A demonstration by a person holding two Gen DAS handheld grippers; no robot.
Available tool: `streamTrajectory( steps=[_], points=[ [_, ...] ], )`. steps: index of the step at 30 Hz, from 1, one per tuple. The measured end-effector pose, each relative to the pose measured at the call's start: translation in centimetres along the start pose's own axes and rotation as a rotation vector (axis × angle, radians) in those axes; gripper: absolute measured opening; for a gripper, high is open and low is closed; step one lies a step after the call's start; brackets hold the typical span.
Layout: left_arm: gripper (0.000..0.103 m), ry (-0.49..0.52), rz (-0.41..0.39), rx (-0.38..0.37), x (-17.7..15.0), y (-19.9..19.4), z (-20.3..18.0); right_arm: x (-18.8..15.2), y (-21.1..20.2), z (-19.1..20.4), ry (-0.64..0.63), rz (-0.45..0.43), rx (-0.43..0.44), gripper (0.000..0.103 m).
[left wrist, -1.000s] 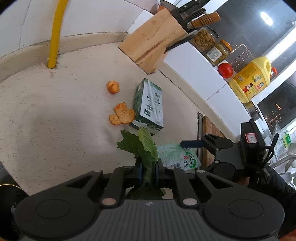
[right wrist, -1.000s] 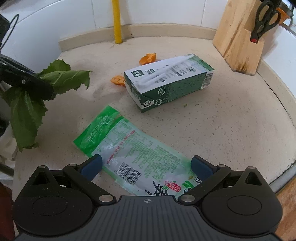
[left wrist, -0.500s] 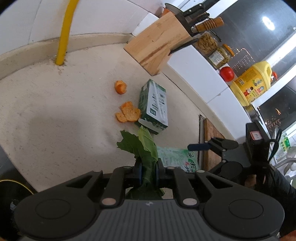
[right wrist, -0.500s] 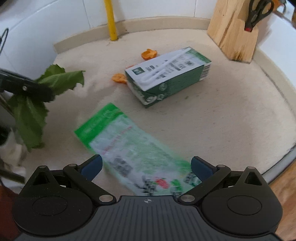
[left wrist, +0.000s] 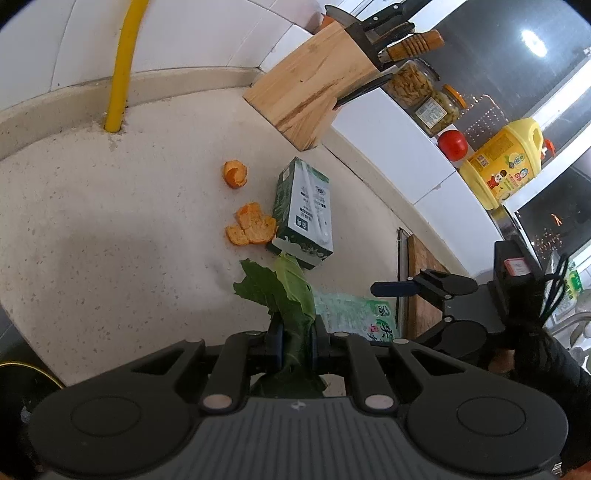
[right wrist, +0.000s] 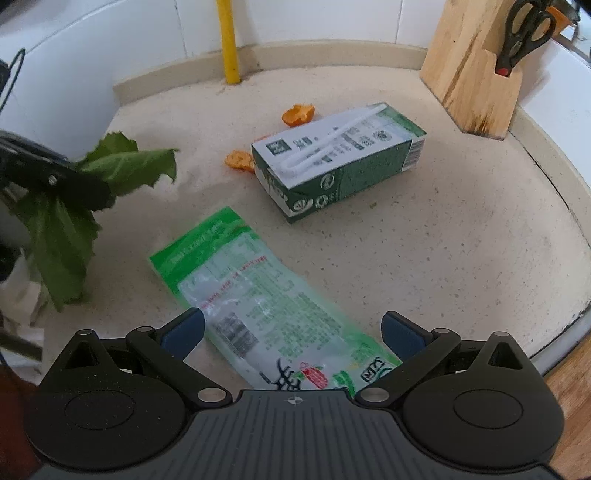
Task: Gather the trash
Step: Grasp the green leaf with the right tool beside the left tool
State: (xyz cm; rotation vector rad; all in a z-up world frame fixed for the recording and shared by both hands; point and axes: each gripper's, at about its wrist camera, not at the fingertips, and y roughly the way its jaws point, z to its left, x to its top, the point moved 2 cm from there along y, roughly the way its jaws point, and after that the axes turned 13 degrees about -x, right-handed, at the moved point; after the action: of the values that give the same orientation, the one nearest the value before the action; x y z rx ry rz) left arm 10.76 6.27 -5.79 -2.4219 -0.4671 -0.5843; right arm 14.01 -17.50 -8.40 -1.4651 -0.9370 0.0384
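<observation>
With the left tool (left wrist: 297,341) still clamped on the leaf (left wrist: 284,291), the right tool (right wrist: 293,330), jaws apart, has closed in over the wrapper (right wrist: 258,295), ready to grab it next.

Desk (right wrist: 461,258): speckled beige stone-look top, matt and slightly grainy. Wall tiles (left wrist: 207,33): glossy white ceramic. Knife block (left wrist: 314,88): unfinished-looking wood, visible grain. Milk carton (right wrist: 340,162): coated paperboard with a mild sheen and a white plastic straw on its top face. Snack wrapper (right wrist: 258,295): thin crinkled plastic film, glossy, part clear. Lettuce leaf (left wrist: 284,291): matt, veined. Orange peels (left wrist: 251,225): rough, pitted skin. Pipe (right wrist: 229,40): smooth yellow coating. Oil jug (left wrist: 506,162): glossy yellow plastic. Both gripper bodies are matt black plastic; the right gripper (right wrist: 291,332) has blue pads that look rubbery.
</observation>
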Motion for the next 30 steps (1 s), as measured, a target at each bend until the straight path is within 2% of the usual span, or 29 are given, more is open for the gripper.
streamTrajectory(
  steps=[3,6,9,13,17,19,21,23,25,28,30],
  points=[
    [0.009,0.016,0.019,-0.006,-0.3,0.4,-0.3,0.7,-0.7,0.8,0.019,-0.035,0.040,0.103],
    [0.009,0.066,0.056,-0.012,-0.6,0.7,-1.1,1.5,-1.2,2.0,-0.019,-0.098,0.027,0.103],
    [0.009,0.136,0.131,-0.010,-0.6,1.3,-1.7,2.1,-1.4,3.8,-0.189,-0.139,-0.017,0.103],
    [0.009,0.219,0.264,-0.002,-0.3,3.1,-2.0,2.3,-1.5,6.5,-0.457,-0.179,-0.033,0.103],
    [0.009,0.264,0.365,-0.046,0.4,4.7,-2.6,2.4,-1.5,8.3,-0.619,-0.192,0.023,0.101],
    [0.017,0.283,0.393,-0.041,0.7,4.9,-2.9,2.3,-1.6,9.0,-0.668,-0.218,0.034,0.100],
    [0.033,0.289,0.410,-0.025,1.2,4.7,-2.7,2.3,-1.4,9.1,-0.688,-0.232,0.045,0.094],
    [0.037,0.270,0.414,-0.033,1.7,4.2,-2.2,2.5,-1.1,9.1,-0.686,-0.216,0.081,0.068],
    [0.044,0.217,0.400,-0.080,2.2,3.6,-1.6,2.5,-0.5,9.3,-0.694,-0.198,0.090,0.046],
    [0.047,0.189,0.373,-0.070,2.6,2.9,-1.0,2.8,-0.4,9.7,-0.687,-0.203,0.081,0.038],
    [0.047,0.170,0.361,-0.053,2.2,1.9,-0.7,2.9,-0.4,9.6,-0.663,-0.188,0.070,0.038]
  ],
)
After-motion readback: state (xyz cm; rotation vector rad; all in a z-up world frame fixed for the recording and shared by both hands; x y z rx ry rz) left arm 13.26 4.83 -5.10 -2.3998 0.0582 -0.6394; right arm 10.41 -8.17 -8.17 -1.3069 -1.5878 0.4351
